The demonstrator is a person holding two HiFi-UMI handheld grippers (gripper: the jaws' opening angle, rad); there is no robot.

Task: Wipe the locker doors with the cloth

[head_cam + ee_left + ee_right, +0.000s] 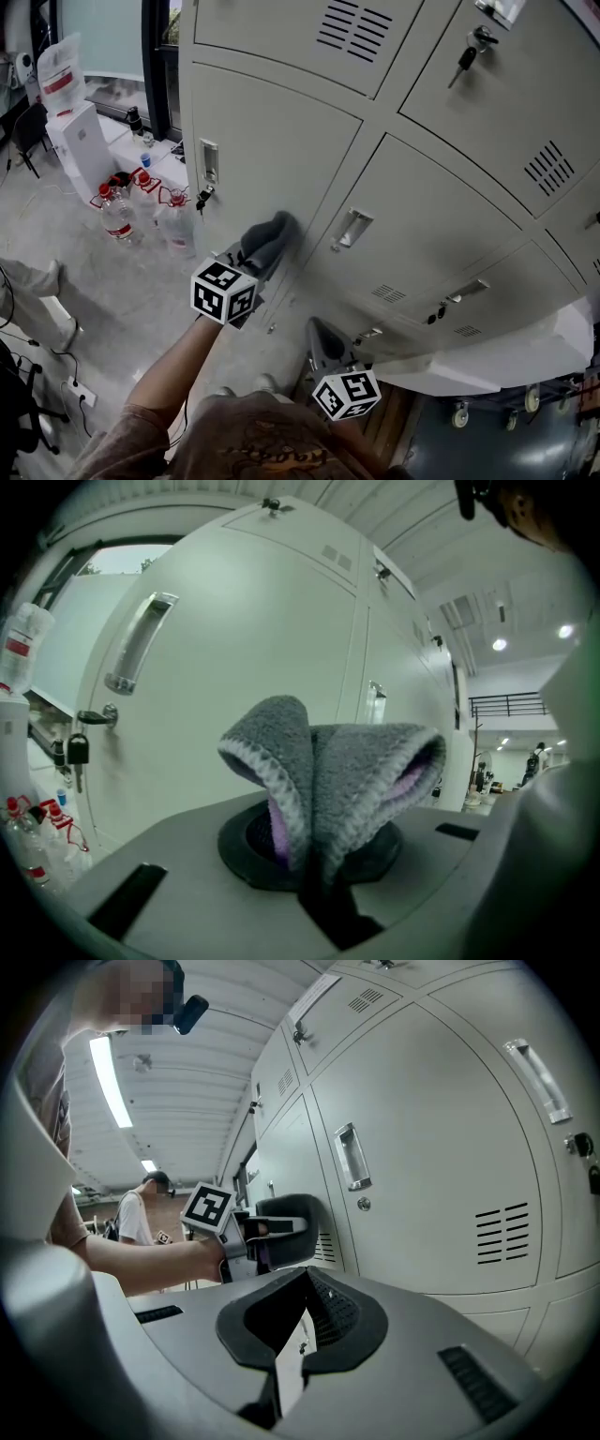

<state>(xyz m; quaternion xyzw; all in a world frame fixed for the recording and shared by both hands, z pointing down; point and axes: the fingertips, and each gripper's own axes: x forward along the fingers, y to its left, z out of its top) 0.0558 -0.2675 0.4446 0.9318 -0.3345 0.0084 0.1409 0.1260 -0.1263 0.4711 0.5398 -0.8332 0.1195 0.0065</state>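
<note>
A folded grey cloth [269, 239] with a pale purple inner side is pressed against a grey locker door [272, 155], just right of its key lock. My left gripper [260, 264] is shut on the cloth [328, 771], which bulges out above the left gripper [314, 850] and hides the jaw tips. The door [234, 658] fills the left gripper view, close ahead. My right gripper [320, 337] hangs lower, near the bottom lockers, shut with nothing in it. The right gripper [304, 1279] looks along the locker fronts at the cloth [286, 1232].
Several water bottles [119, 214] with red caps stand on the floor left of the lockers, by a white box [81, 142]. Keys [202, 198] hang from the lock by the cloth. Recessed handles [352, 228] stick out little. A white slab [487, 361] lies lower right.
</note>
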